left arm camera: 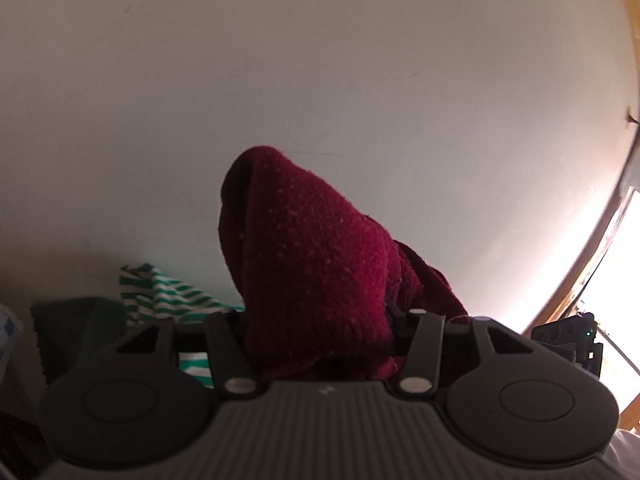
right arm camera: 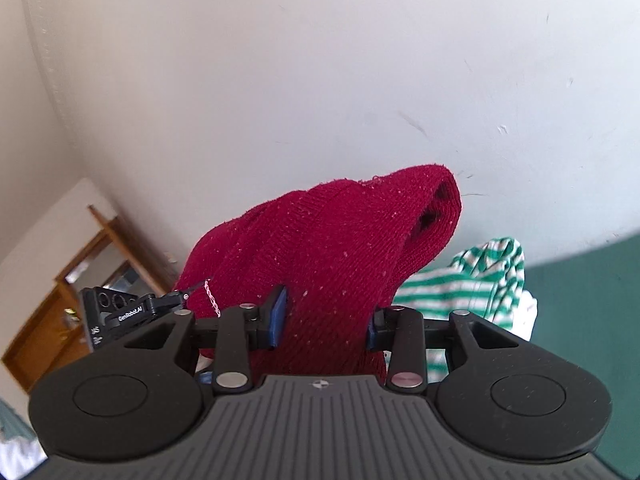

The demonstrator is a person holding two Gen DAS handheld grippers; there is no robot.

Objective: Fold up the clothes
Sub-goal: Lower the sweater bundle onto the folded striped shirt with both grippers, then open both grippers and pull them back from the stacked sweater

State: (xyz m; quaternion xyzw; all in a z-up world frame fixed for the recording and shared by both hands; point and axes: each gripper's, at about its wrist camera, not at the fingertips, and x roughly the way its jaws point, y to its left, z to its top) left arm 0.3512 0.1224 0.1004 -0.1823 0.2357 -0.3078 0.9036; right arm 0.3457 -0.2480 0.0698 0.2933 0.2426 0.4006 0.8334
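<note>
The right gripper [right arm camera: 326, 326] is clamped on a thick bunch of the dark red knitted garment [right arm camera: 320, 248], its blue pads [right arm camera: 279, 316] pressing into the cloth from both sides. The left gripper [left arm camera: 320, 332] grasps another bunch of the same garment [left arm camera: 312, 248], which hides its pads. Both tools point almost level at a pale wall [right arm camera: 280, 60], so the garment is probably lifted clear to spread it for folding. A green-striped shirt [right arm camera: 480, 280] lies beyond. Only the right view shows the other gripper's side and wooden furniture [right arm camera: 100, 248]; only the left shows a bright window [left arm camera: 624, 260].
</note>
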